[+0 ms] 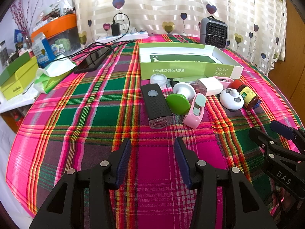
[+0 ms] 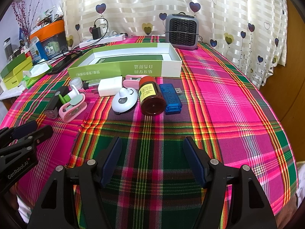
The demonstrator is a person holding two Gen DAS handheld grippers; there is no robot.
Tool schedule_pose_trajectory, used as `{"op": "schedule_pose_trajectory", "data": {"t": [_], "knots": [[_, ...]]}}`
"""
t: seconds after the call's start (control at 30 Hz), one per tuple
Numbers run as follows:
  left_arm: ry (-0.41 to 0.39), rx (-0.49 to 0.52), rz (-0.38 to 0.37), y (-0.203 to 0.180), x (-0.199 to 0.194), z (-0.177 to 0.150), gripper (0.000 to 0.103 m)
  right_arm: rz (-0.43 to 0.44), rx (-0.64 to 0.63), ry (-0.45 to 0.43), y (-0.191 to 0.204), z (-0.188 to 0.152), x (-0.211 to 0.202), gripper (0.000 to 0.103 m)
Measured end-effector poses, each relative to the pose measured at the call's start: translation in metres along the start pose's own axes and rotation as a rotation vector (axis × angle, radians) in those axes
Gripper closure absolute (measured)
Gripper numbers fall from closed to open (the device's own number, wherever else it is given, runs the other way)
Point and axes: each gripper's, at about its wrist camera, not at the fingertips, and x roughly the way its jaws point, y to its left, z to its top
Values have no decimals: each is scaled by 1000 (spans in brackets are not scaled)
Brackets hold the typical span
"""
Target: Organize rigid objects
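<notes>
An open green and white box [image 1: 190, 68] [image 2: 124, 66] lies at the back of the plaid table. In front of it lie a black bike light [image 1: 156, 106] [image 2: 55, 101], a green-capped white piece [image 1: 178, 103], a pink clip [image 1: 196, 111] [image 2: 73, 109], a white charger [image 1: 210, 85] [image 2: 110, 85], a panda-shaped gadget [image 1: 231, 99] [image 2: 124, 101], a brown jar [image 1: 247, 95] [image 2: 150, 97] and a blue USB tester [image 2: 170, 99]. My left gripper [image 1: 153, 158] hovers open just short of the bike light. My right gripper [image 2: 153, 160] hangs open short of the jar. Neither holds anything.
A grey mini fan [image 1: 214, 32] [image 2: 181, 31] stands behind the box. A power strip [image 1: 124, 37], a black phone with cables [image 1: 91, 61], a tissue pack [image 1: 51, 76] and stacked boxes [image 1: 17, 76] crowd the left side. The curtain [image 2: 171, 5] hangs behind.
</notes>
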Motion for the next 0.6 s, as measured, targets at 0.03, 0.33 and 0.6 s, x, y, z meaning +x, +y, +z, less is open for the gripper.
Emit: {"op": "schedule_pose_trajectory", "data": {"t": [0.03, 0.33, 0.6], "knots": [[0, 1, 1, 0, 0, 0, 58, 0, 0, 0, 0, 0, 0, 36], [4, -1, -8, 0, 0, 2, 58, 8, -5, 1, 0, 1, -1, 36], [6, 7, -8, -4, -1, 2, 58, 24, -20, 2, 0, 2, 0, 36]]}}
